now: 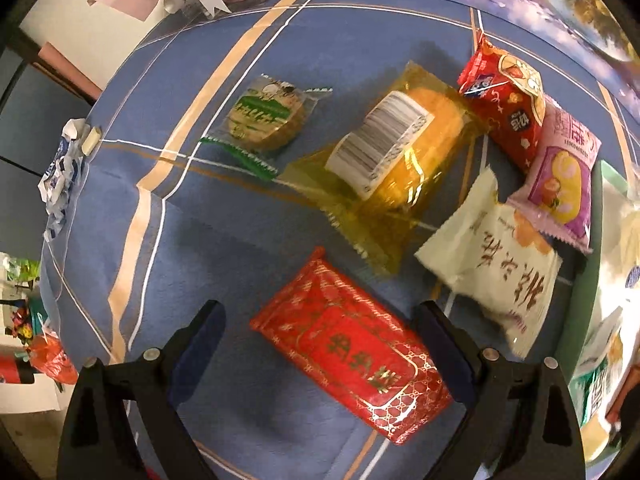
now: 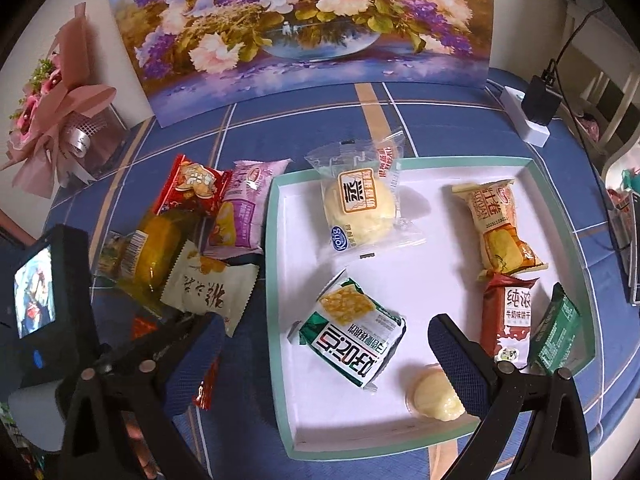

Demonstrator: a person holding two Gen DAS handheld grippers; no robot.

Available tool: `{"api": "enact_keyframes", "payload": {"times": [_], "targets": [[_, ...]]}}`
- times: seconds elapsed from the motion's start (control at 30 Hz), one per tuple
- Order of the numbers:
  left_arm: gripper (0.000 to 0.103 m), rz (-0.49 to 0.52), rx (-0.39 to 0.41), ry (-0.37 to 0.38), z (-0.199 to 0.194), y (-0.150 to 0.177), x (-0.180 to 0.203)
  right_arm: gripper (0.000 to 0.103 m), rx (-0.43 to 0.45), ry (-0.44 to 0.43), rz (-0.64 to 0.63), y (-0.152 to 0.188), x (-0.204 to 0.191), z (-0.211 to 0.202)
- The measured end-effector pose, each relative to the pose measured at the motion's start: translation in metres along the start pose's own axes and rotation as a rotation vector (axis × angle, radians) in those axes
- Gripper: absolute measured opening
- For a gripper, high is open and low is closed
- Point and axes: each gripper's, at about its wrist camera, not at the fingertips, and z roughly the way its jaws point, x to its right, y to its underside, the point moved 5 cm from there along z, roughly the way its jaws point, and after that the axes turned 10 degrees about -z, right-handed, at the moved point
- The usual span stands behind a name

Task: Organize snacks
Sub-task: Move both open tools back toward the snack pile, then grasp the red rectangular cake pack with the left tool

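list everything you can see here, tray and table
tray: 1, white with teal rim, on table right
snacks in tray: 7, including bun, green-white pack, orange pack
red gold pack: 1, between left fingers, on cloth
yellow cake: 1, centre of loose pile
round biscuit: 1, green print, left of cake
cream pack: 1, by tray
pink pack: 1, by tray
red pack: 1, far end of pile
painting: 1, floral, behind
bouquet: 1, pink, back left
charger: 1, black on white, back right
left gripper: open
right gripper: open, above tray edge
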Motion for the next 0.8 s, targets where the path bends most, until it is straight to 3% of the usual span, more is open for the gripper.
{"api": "enact_keyframes", "payload": {"times": [0.33,0.5,0.67,0.8], "targets": [[0.096,-0.071,-0.098,0.081,-0.002,0.009,-0.031,0.103,-0.001,-0.013,-0.013,0.001,-0.008,-0.003],[0.096,-0.143,-0.16,0.176,0.0,0.015,-0.037,0.103,-0.008,-0.022,-0.017,0.004,-0.012,-0.003],[0.096,-0.147,-0.149,0.213,0.005,0.011,-0.019,0.103,-0.008,-0.017,-0.024,0.005,-0.012,-0.004],[0.096,-0.105,-0.125,0.177,0.006,0.006,0.004,0.103,-0.008,-0.016,-0.027,0.005,-0.012,-0.004]]}}
